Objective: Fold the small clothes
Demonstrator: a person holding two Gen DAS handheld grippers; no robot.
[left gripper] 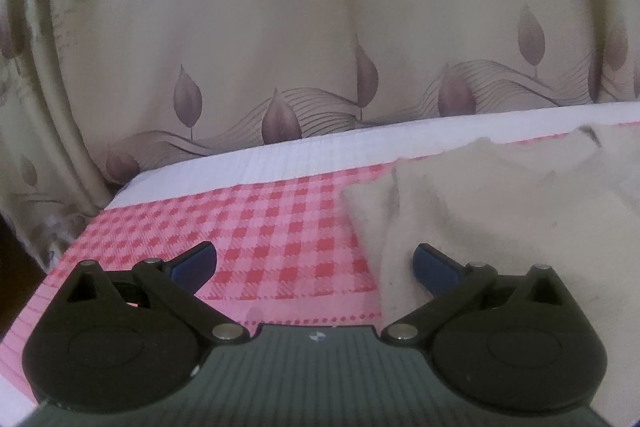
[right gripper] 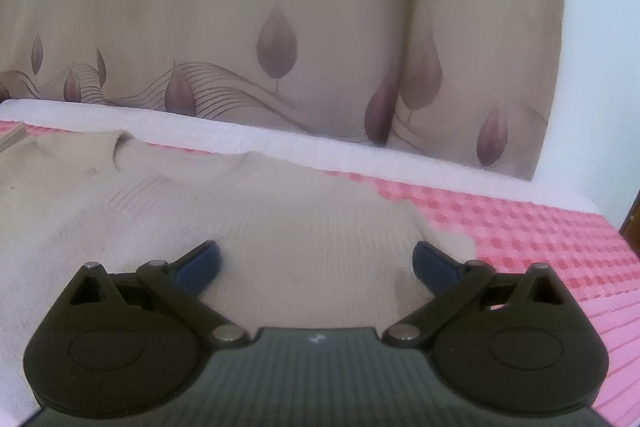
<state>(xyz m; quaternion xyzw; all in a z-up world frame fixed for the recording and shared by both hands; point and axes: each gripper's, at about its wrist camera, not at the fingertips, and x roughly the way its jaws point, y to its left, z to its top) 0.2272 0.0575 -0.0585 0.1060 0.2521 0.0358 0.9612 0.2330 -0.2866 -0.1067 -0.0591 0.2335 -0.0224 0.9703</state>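
1. Leftmost, in the left wrist view, a beige curtain [left gripper: 280, 27] printed with mauve leaves and lettering hangs behind the surface, its folds bunching at the far left.
2. Below it runs a white edge strip [left gripper: 320, 143], then a pink-and-red checked cloth [left gripper: 248, 223] covering what may be a bed or a counter; the soft focus does not settle which.
3. The left tongs [left gripper: 314, 261] stand wide apart and hold nothing. One blue-tipped finger is over the checked cloth, the other over the cream fabric.
4. The cream knitted sweater [left gripper: 500, 211] lies flat on the checked cloth, filling the right part of this view, its left edge between the two fingers.
5. In the right wrist view, the same sweater [right gripper: 240, 211] spreads from the left edge to past the middle, its neckline toward the curtain [right gripper: 240, 7].
6. The right tongs [right gripper: 316, 261] are likewise spread wide and empty, hovering low over the sweater's right part; whether the fingertips touch the knit I cannot tell.
7. Further right, the checked cloth [right gripper: 540, 235] lies bare beyond the sweater's edge, and a plain white wall [right gripper: 592, 67] stands past the curtain.
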